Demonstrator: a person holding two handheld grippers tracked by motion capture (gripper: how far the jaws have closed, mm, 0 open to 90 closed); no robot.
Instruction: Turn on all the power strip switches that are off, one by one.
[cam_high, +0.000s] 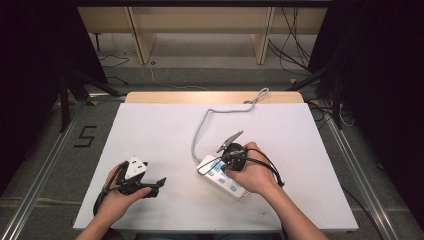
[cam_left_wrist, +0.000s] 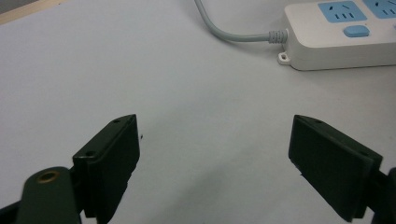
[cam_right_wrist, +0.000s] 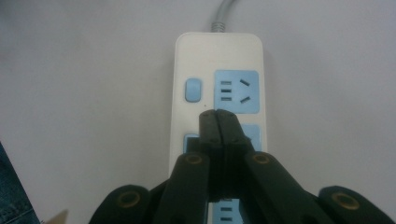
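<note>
- Power strip (cam_high: 222, 176): lies flat on the white desk (cam_high: 165, 130), angled, its far end toward the middle of the desk. A grey cord (cam_high: 200, 131) leaves that far end and runs off the back edge of the desk.
- Right tool (cam_right_wrist: 218, 122): jaws clenched together with nothing between them. The tips rest over the strip's top face, between the first blue outlet (cam_right_wrist: 236, 91) and the second, beside the second blue switch (cam_right_wrist: 190, 141). Contact with the strip cannot be confirmed.
- Left tool (cam_left_wrist: 215, 140): jaws released and wide apart, empty, held over bare desk well to the left of the strip.
- Handling, judged: the strip is a rigid plastic shell, light to moderate in weight, smooth and likely to slide on the desk when pushed from one side.
- Hold point, judged: grip across the narrow width of the body, on the long side walls, near the cord end. Avoid the switches and outlet faces.
- Cord, judged: stiff enough to drag or swing the strip; expect resistance when the body is moved.
- Switches, judged: a press straight down with closed tips should suffice; steady the strip if it shifts.
</note>
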